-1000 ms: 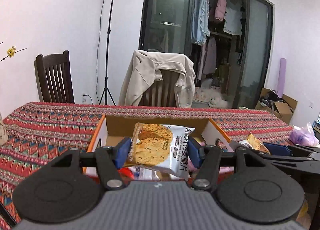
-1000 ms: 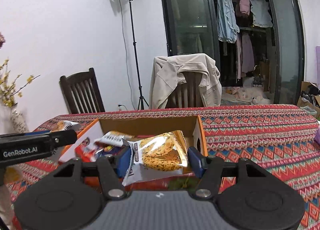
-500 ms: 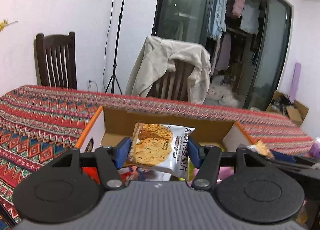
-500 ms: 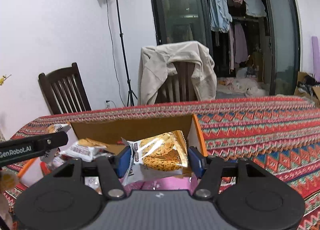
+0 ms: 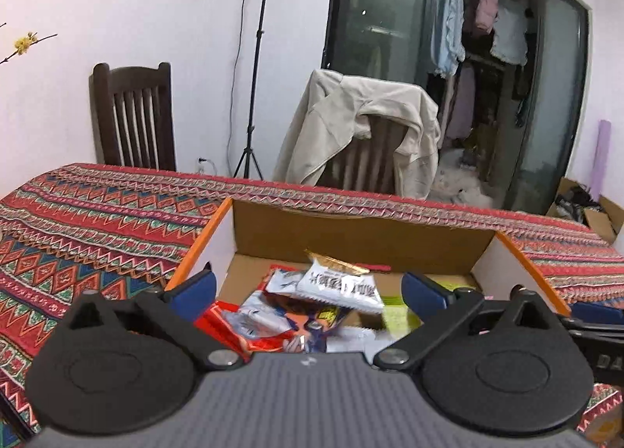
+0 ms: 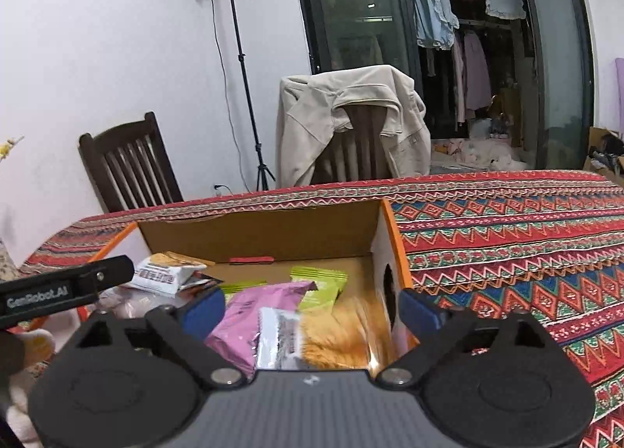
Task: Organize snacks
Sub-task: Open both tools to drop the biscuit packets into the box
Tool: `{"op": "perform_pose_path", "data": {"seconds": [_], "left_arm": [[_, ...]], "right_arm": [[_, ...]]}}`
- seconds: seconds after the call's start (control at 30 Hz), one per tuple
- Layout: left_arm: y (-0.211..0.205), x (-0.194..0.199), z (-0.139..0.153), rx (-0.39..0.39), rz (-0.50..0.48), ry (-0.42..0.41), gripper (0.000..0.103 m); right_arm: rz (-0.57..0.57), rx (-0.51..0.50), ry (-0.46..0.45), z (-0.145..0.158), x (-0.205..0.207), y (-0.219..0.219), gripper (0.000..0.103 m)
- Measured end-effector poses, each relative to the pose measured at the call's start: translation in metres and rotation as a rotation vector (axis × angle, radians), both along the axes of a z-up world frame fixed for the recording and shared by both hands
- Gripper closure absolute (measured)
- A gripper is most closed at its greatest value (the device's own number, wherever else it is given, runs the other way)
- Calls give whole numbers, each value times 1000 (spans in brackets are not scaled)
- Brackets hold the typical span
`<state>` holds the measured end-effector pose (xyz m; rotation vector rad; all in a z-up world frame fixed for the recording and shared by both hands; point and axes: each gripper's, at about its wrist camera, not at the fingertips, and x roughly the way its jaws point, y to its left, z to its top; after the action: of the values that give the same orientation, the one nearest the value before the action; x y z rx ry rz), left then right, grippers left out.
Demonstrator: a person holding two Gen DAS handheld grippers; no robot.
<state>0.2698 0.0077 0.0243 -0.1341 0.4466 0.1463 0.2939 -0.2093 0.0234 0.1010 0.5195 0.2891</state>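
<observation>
A: In the left wrist view, how is the left hand-held gripper [image 5: 308, 286]?

B: Released; its jaws have just been opening and grasp nothing. Below them a white cracker packet [image 5: 338, 285] lies on other snack packets inside the cardboard box [image 5: 362, 231], toward its left wall.

A: And the right wrist view?

B: The right hand-held gripper [image 6: 312, 305] is released too, its jaws having just been opening. A blurred orange cracker packet [image 6: 339, 335] sits in the box's right near corner, beside a pink packet [image 6: 249, 315]. The box stands on the patterned counter [image 6: 507, 249].
</observation>
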Motion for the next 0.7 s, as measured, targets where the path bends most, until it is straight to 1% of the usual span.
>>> {"op": "perform_pose_path", "data": {"seconds": [0.03, 0.17, 0.5, 0.7], "left_arm": [[1, 1, -1, -5, 0, 3, 0], [2, 1, 0, -7, 1, 1, 0], [-1, -7, 10, -14, -11, -22, 0], [0, -16, 22, -27, -8, -10, 0]], "right_arm": [[4, -1, -2, 0, 0, 0, 0], [-21, -29, -10, 0, -1, 2, 0], [-20, 2, -30, 7, -8, -3, 0], [-13, 17, -42, 14, -14, -6, 0]]}}
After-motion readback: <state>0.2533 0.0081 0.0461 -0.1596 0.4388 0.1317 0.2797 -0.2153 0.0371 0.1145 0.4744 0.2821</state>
